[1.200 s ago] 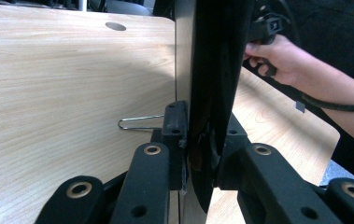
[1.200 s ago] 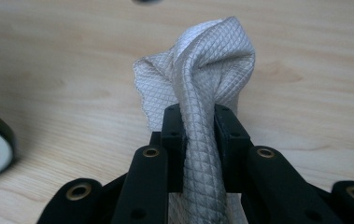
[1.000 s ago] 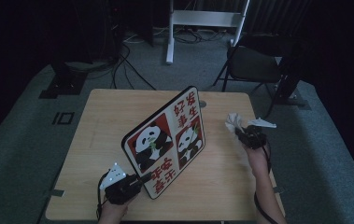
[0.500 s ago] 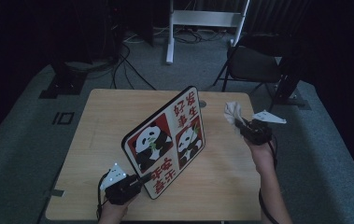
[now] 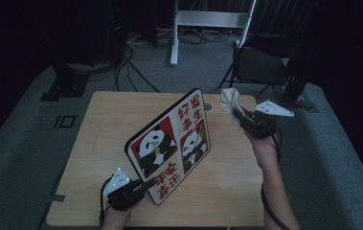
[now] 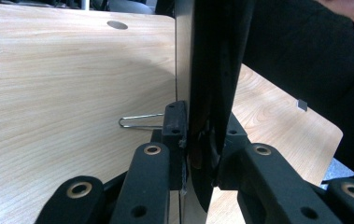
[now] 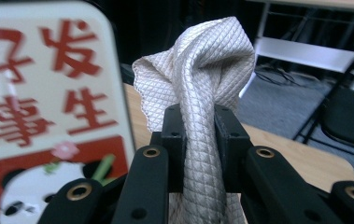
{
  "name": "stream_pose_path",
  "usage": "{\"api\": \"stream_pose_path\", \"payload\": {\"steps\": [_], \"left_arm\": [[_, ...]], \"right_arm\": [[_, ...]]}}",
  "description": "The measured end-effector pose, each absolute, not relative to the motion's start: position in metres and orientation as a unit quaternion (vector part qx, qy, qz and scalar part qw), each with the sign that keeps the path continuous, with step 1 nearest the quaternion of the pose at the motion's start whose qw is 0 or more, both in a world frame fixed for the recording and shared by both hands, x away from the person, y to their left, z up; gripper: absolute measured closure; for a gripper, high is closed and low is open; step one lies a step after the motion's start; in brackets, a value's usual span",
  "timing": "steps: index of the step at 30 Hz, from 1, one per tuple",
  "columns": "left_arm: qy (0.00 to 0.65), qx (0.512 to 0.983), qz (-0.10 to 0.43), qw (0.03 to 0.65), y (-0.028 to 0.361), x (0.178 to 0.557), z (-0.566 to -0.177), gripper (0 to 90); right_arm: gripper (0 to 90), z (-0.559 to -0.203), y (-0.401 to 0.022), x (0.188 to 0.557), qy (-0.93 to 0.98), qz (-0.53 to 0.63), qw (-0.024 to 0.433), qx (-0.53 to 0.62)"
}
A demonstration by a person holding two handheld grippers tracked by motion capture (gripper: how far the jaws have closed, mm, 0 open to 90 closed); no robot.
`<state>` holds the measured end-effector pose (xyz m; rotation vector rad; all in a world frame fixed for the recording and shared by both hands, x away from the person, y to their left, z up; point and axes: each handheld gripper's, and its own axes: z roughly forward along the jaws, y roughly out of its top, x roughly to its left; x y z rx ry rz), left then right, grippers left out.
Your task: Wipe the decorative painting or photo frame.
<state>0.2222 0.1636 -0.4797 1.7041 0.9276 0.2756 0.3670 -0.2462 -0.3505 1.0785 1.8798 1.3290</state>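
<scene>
High view: left tongs (image 5: 143,186) at the near left of the wooden table (image 5: 107,124), clamped on the lower edge of a panda board (image 5: 172,143), which stands tilted on its near corner across the table's middle. The board is a flat rectangle with rounded corners and a dark rim; its pale face carries two red panels with pandas and red characters. Right tongs (image 5: 236,114) are raised beyond the board's far right edge, gripping a cream cloth (image 5: 229,99) that bunches above them, clear of the tabletop. A black chair (image 5: 260,67) and a white metal stand (image 5: 208,19) sit on the grey floor behind. Left gripper view adds the edge-on look: the board (image 6: 212,70) is thin and dark from the side, pinched between both black pads, with a bent wire clip (image 6: 137,121) lying on the pale wood grain just beside the left jaw, and a round hole (image 6: 117,24) in the tabletop farther off. Right gripper view adds texture: the cloth (image 7: 207,70) has a fine diamond weave and a stitched edge, twisted into a rope between the closed pads and flaring above them; the board's face (image 7: 48,93) is close at the left, glossy, slightly blurred.
</scene>
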Motion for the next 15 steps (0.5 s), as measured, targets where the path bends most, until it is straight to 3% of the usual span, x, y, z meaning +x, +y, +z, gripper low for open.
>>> {"api": "stream_pose_path", "payload": {"steps": [15], "left_arm": [[0.391,0.723,0.118,0.557,0.164,0.222,-0.480,79.0]], "right_arm": [[76.7,-0.323,-0.190,0.379,0.707,0.537,0.283,0.362]]}}
